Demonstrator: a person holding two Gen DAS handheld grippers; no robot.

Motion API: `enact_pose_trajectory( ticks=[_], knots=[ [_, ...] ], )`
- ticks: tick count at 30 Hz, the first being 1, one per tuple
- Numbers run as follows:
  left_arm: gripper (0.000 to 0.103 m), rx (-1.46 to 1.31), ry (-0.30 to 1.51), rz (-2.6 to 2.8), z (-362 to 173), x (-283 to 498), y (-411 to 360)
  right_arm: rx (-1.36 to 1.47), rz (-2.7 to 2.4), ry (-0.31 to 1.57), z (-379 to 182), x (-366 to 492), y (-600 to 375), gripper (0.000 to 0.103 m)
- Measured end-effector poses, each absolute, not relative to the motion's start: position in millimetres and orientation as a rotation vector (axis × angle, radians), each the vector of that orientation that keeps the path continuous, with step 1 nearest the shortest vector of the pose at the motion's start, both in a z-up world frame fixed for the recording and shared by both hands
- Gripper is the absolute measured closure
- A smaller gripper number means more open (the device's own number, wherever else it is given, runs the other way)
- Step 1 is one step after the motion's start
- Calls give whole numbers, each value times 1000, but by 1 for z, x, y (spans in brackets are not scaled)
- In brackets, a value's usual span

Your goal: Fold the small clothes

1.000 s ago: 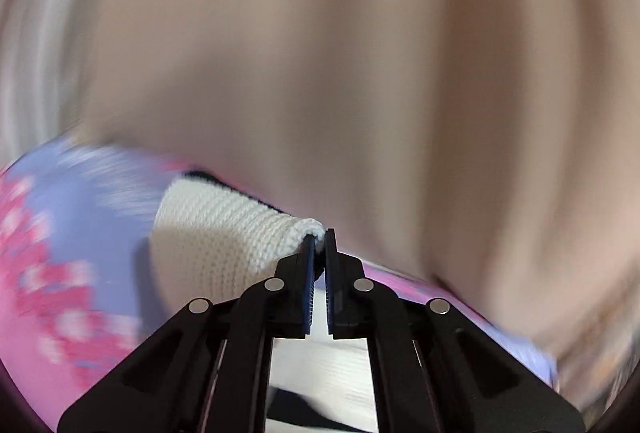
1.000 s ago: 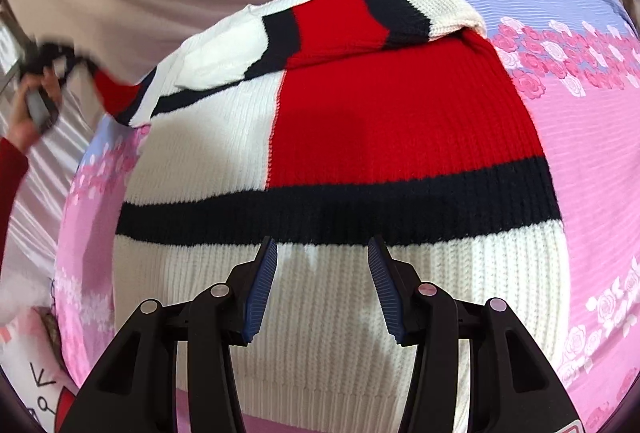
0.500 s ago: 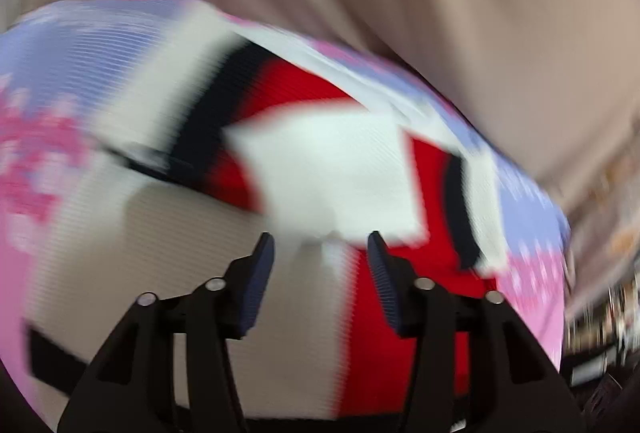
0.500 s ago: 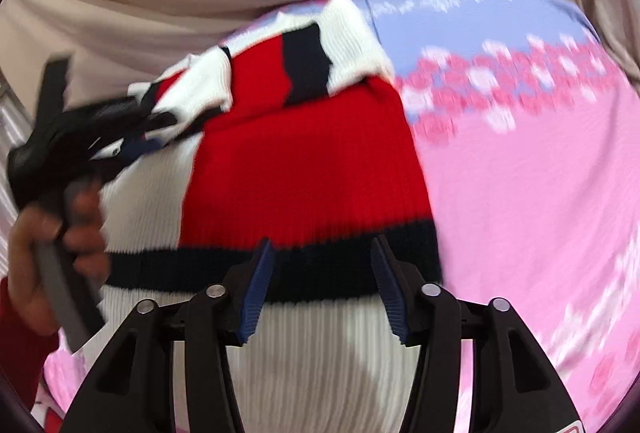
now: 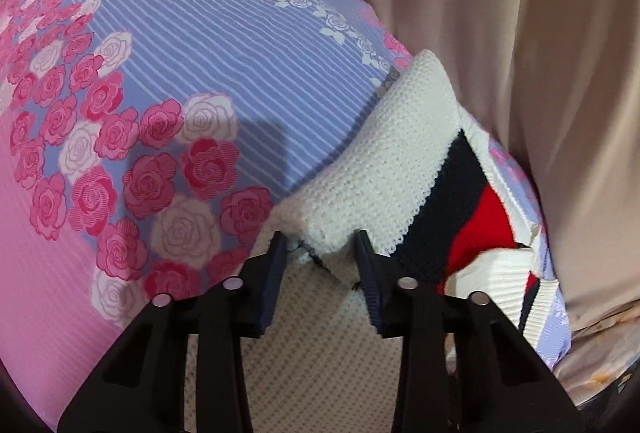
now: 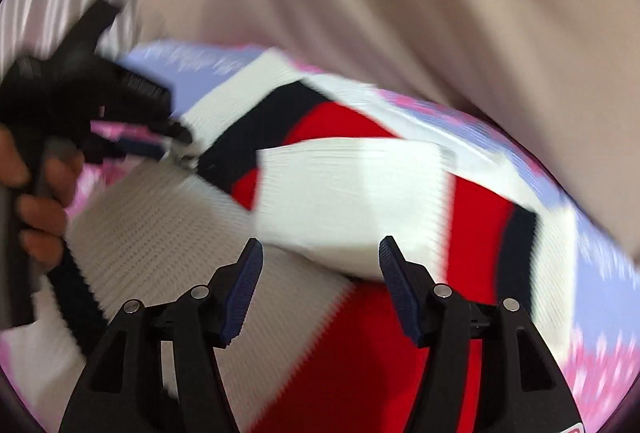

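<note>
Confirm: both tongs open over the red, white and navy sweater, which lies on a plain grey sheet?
Not quite. The sheet is pink and lilac with roses, as the left wrist view shows. Left tongs and right tongs are open over the sweater.

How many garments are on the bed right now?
1: a red, white and navy knit sweater lying partly folded on the floral bedsheet, ahead of both open grippers, left and right. More could lie outside these close views.
</note>
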State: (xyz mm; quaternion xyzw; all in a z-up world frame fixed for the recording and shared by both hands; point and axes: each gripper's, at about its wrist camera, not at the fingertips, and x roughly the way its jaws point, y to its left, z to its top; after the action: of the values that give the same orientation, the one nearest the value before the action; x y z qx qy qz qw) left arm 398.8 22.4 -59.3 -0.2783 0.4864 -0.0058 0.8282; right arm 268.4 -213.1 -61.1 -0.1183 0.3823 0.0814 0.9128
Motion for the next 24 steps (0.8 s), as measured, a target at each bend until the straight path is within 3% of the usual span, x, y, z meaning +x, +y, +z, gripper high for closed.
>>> enact_pose_trajectory(
  ticks=[1,3,7,10,14,15,16,18,23,24],
  knots=[
    [77,-587,1035,-8,-62,399,22,-257,177,810,-68,279,-208,59],
    [79,-593,1044,-19,-64,401,25,-193,181,853,-70,295,-215,103],
    [79,-590,1051,-45,-66,407,26,318,76,715,-25,288,-314,103],
    [77,-582,1050,-43,-67,405,23,600,-136,666,-34,256,-409,103],
    [77,-580,1046,-29,-69,406,17,359,-236,758,-44,236,-413,92],
    [77,-577,1043,-24,-70,406,14,275,-184,749,-38,235,-395,84],
    [77,-574,1041,-18,-70,405,13,190,-127,744,-34,235,-373,58],
    [77,-573,1039,-2,-70,405,10,-20,-12,726,-34,242,-314,38],
    [77,-578,1052,3,-72,406,8,-341,148,753,-74,285,-212,41],
    [77,-574,1054,-1,-72,407,7,-378,140,752,-78,291,-202,46]
  ],
)
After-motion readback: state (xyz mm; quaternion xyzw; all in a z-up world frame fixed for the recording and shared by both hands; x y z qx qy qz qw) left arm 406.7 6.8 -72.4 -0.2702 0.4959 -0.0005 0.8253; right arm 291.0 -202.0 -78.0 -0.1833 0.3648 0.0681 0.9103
